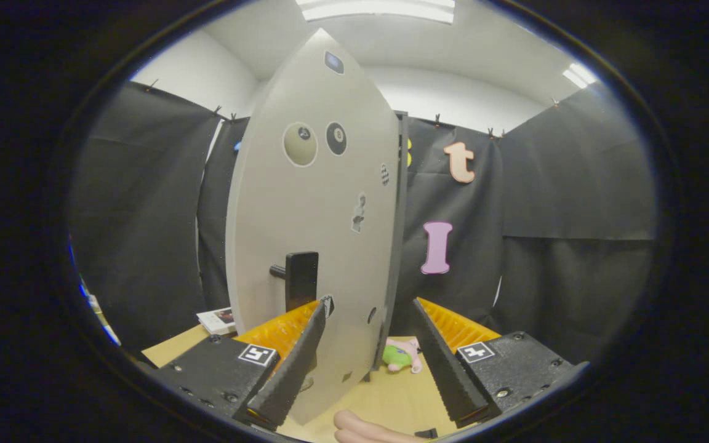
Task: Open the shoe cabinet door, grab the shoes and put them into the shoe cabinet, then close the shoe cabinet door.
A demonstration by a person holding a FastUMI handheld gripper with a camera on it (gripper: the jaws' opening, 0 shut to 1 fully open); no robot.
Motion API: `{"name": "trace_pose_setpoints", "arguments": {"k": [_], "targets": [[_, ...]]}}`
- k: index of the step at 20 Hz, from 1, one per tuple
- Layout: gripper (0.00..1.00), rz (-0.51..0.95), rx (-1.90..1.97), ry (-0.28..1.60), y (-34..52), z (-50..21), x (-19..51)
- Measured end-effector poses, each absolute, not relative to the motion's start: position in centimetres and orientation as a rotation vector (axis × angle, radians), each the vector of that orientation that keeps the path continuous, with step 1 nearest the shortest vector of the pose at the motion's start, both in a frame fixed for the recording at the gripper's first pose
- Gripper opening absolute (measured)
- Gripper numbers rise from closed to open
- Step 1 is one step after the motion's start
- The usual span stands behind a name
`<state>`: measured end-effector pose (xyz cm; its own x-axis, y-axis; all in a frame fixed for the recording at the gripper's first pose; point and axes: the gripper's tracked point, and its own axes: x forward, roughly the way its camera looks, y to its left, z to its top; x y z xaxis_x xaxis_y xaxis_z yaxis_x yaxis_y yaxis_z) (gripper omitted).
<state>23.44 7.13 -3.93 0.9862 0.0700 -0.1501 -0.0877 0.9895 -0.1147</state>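
1. Gripper (367,332): fingers spread wide, pinching nothing.
2. Shoe cabinet door (314,215): upright, its lower edge between the fingers (dark handle (300,278) by the left finger).
3. Small pink-and-green shoe (402,355): on the counter (391,394), just beyond the door.

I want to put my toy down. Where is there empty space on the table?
Bare table shows between the claw's open fingers, bordered by the cabinet door, the small green and pink toy and a person's finger. Left, by the door handle and booklet, is crowded.
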Motion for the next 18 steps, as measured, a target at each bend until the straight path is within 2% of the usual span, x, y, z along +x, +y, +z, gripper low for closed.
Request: {"name": "trace_pose_setpoints", "arguments": {"k": [4,8,10,18], "targets": [[0.92,0.057,-0.147,0.124,12.4,-4.3,25.6],[0.95,0.146,-0.117,0.193,19.1,-6.9,27.3],[0.98,0.135,-0.114,0.201,19.8,-7.6,27.8],[0.98,0.132,-0.018,0.201,19.7,-9.8,26.1]]}}
